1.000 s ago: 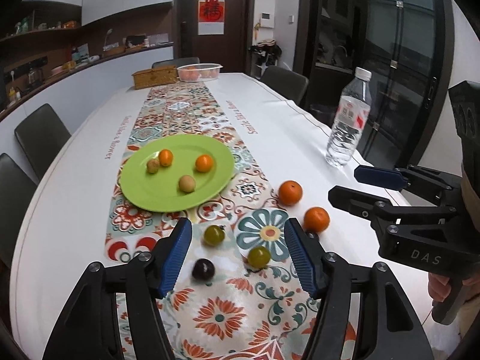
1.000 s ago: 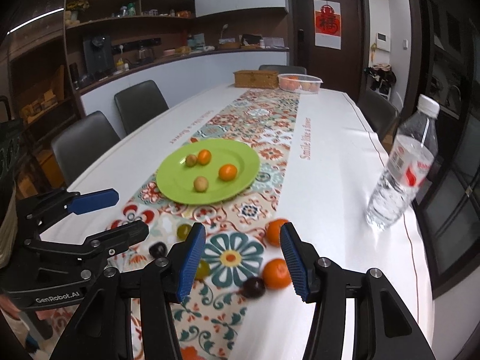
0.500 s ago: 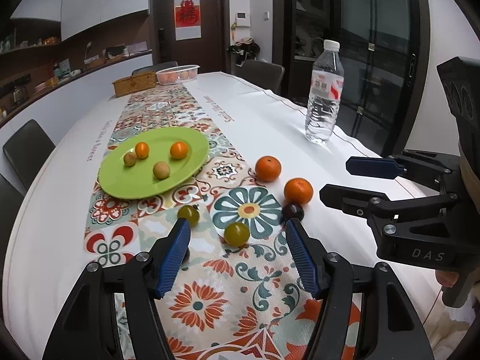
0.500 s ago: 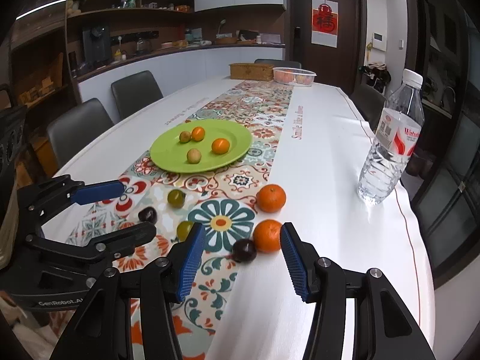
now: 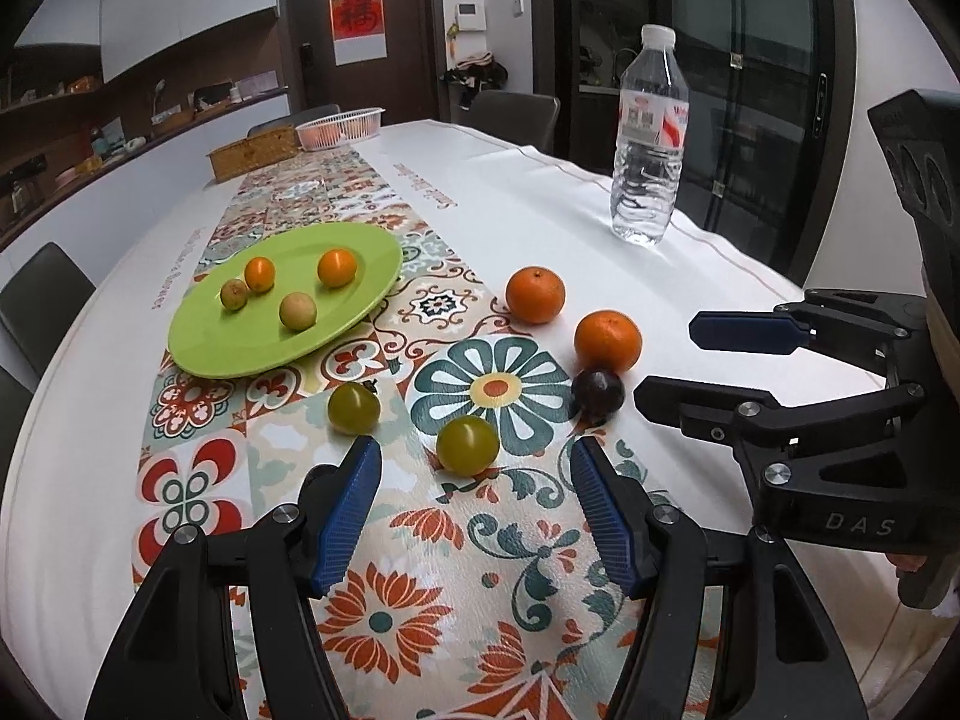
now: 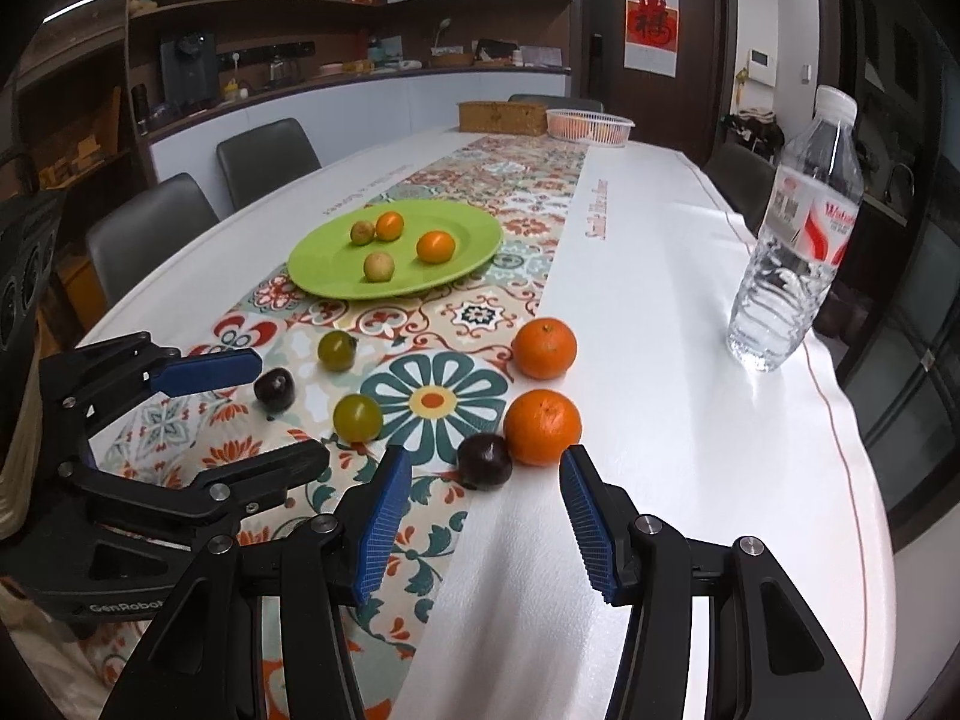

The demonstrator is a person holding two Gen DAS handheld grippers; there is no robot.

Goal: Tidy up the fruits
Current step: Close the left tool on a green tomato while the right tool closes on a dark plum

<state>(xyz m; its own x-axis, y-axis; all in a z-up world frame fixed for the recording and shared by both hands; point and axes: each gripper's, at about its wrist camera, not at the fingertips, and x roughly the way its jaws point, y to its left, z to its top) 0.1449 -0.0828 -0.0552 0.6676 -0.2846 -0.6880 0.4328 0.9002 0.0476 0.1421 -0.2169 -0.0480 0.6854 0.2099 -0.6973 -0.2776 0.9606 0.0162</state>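
Left tool (image 5: 474,510) and right tool (image 6: 486,516) gape empty; left finger hides a dark plum (image 6: 275,389) in its own view.

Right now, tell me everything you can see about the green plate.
The green plate is round, shallow and bright lime, smooth and slightly glossy like plastic or glazed ceramic. It lies flat and upright on the patterned table runner, beyond the loose fruit. On it rest four small fruits: two orange ones and two pale yellowish ones, spaced near its middle. Neither gripper touches it.
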